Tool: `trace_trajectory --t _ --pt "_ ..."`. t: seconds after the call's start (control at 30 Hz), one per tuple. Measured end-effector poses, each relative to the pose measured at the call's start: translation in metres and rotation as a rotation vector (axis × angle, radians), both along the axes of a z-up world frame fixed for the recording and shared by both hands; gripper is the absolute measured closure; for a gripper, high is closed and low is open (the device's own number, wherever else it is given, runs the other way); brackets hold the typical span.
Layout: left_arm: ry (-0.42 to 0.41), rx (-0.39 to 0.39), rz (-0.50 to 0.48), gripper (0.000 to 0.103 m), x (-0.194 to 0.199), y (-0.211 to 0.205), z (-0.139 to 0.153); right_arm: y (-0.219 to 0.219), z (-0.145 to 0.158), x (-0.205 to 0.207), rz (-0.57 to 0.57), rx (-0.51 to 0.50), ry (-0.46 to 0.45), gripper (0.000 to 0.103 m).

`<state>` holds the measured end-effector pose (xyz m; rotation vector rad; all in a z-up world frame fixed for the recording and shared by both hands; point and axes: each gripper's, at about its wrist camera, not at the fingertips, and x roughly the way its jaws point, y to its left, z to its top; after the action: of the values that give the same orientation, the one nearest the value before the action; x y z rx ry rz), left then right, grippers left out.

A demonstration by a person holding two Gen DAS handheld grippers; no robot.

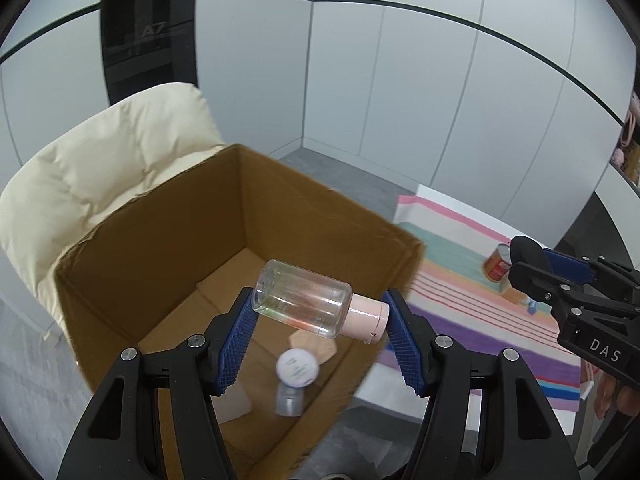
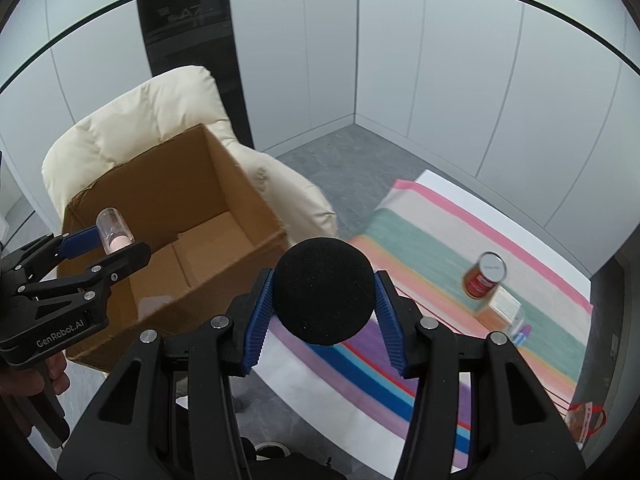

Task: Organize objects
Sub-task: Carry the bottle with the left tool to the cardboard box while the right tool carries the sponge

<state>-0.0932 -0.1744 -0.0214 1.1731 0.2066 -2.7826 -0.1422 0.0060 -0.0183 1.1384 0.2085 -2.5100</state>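
My left jaws [image 1: 320, 312] pinched clear bottle [image 1: 302, 304] end to end above cardboard box [image 1: 168, 216]: slippery, could pop out. Right jaws [image 2: 324, 300] squeezed black foam ball [image 2: 324, 290], beside box rim: drop could miss.

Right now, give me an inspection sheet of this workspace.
Surface: white table under a striped cloth.
Job's things: clear bottle with pink cap, held over the open cardboard box; black foam ball; white ball and small items already in the box.
Clutter: red can and small carton on the cloth.
Grippers: left gripper shut on the bottle; right gripper shut on the foam ball.
Cables: nothing seen.
Surroundings: cream padded chair, grey floor, pale wall panels.
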Motion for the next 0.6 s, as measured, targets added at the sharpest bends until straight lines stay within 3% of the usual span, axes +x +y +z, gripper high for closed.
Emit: trace_trajectory --t 0.47,0.57,0.6 --pt "-0.025 -0.019 0.094 0.038 0.024 -0.056 -0.009 -0.068 -0.002 0.004 0.111 0.006 -0.002 0.052" --pt "-0.010 -0.025 0.110 0.031 0.031 -0.064 -0.004 -0.079 -0.001 0.005 0.124 0.002 -0.002 0.052" --pt "-0.002 -0.027 0.114 0.022 0.033 -0.067 -0.003 -0.083 -0.002 0.006 0.128 0.001 -0.002 0.052"
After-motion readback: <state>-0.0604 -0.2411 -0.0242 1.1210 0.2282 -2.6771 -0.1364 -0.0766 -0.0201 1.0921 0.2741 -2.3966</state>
